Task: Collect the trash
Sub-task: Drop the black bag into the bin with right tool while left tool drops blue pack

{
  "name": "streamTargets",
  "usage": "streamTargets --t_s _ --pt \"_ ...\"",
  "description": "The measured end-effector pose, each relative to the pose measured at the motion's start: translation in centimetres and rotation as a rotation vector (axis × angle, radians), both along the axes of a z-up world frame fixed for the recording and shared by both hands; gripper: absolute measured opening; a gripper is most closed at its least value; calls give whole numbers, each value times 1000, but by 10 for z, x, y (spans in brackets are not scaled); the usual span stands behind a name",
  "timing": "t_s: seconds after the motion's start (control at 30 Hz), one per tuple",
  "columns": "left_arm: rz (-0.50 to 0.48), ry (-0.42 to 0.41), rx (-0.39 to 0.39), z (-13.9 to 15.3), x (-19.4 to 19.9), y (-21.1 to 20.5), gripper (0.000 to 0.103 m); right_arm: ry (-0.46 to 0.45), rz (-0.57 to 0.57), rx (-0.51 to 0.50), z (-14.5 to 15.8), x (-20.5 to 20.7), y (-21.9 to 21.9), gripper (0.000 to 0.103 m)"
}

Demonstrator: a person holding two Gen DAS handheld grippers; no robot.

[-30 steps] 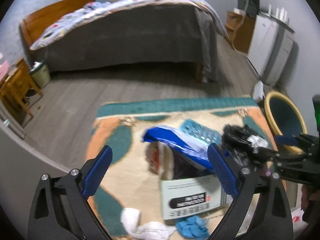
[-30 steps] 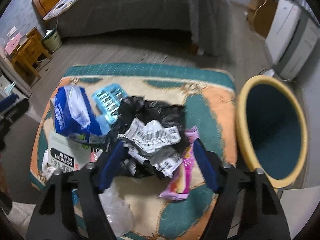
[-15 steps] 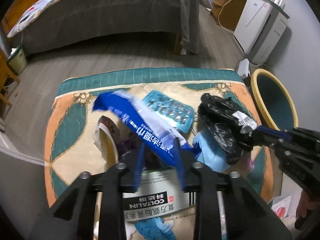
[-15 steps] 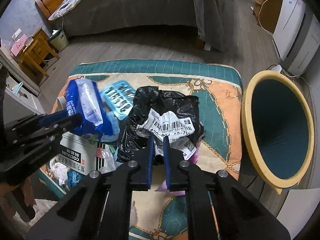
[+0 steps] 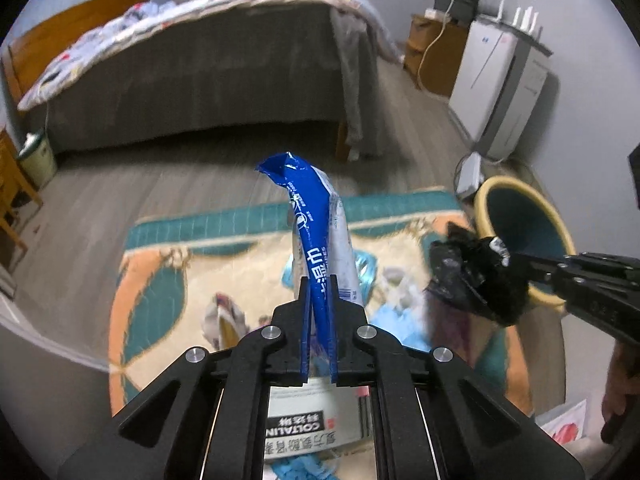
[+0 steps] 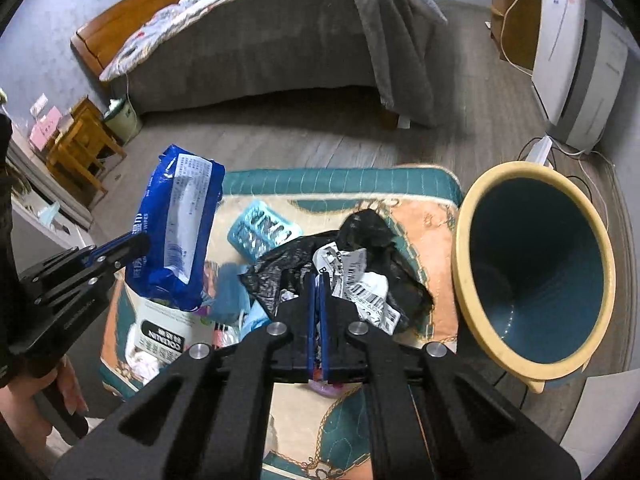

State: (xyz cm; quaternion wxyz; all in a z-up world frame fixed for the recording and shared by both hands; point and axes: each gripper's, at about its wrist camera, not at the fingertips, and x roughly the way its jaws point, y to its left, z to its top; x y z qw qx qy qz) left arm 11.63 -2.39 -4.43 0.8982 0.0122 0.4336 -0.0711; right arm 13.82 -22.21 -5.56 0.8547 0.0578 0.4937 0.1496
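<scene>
Where box reads COLTALIN, wipes pack lifted

the blue wipes pack is crinkled and hangs up in the air, pinched at one edge. the black plastic bag with white barcode stickers is scrunched up, pinched too, above the rug beside the yellow bin.
</scene>
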Motion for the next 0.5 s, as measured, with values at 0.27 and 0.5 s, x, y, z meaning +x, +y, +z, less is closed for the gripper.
streamTargets --t_s 0.27,0.5 --pt "-99 -107 1 37 -6 -34 7 -84 -104 28 40 4 -45 1" --pt "-193 -122 -28 43 -1 -78 7 -130 -226 -7 64 15 -103 1"
